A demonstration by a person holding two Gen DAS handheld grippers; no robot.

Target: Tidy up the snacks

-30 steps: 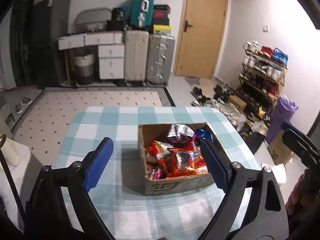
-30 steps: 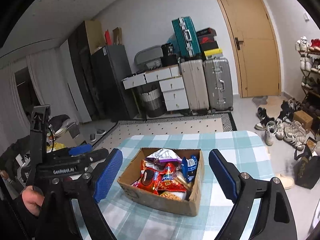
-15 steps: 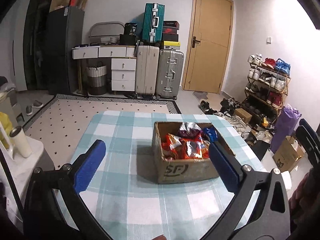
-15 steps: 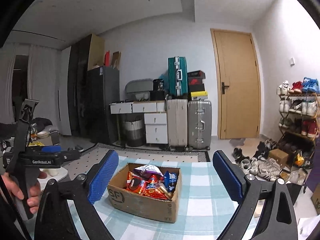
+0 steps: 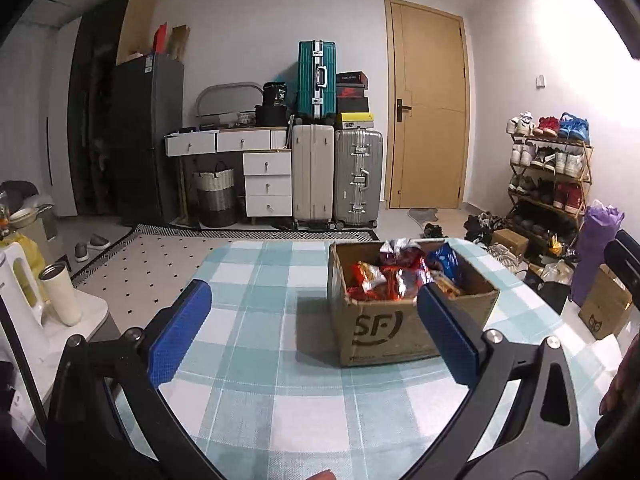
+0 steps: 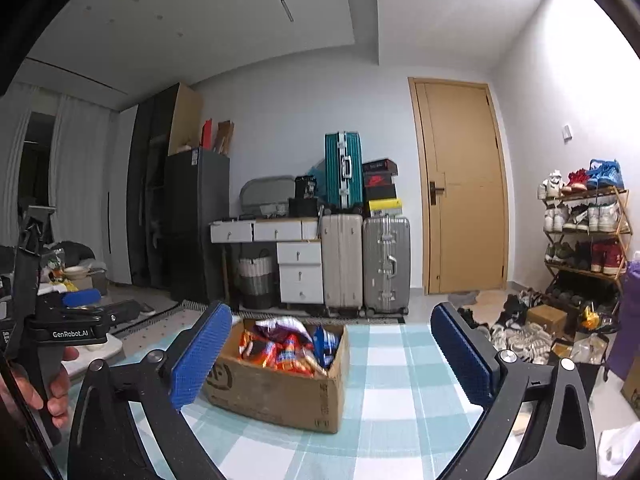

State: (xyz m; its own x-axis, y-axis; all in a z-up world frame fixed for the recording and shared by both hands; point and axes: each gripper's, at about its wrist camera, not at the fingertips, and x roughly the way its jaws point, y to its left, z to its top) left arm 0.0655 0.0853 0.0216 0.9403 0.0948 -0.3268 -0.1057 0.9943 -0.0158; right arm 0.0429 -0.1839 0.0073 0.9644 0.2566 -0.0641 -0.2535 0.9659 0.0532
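Your left claw (image 5: 314, 326) hangs above the worktop (image 5: 256, 360) with its blue pads wide apart and nothing between them. Right of it stands the cardboard box (image 5: 400, 328), and the snacks (image 5: 394, 276) are heaped loosely inside it; none lie on the checked cloth. That fits packets gathered in as well as packets waiting to be sorted out, so you cannot judge the stage. Your right claw (image 6: 332, 354) is likewise spread apart and holds nothing. Beyond the worktop, suitcases (image 5: 336, 176) stand by the wall, then a door (image 5: 430, 104), then a shoe rack (image 5: 548, 176).
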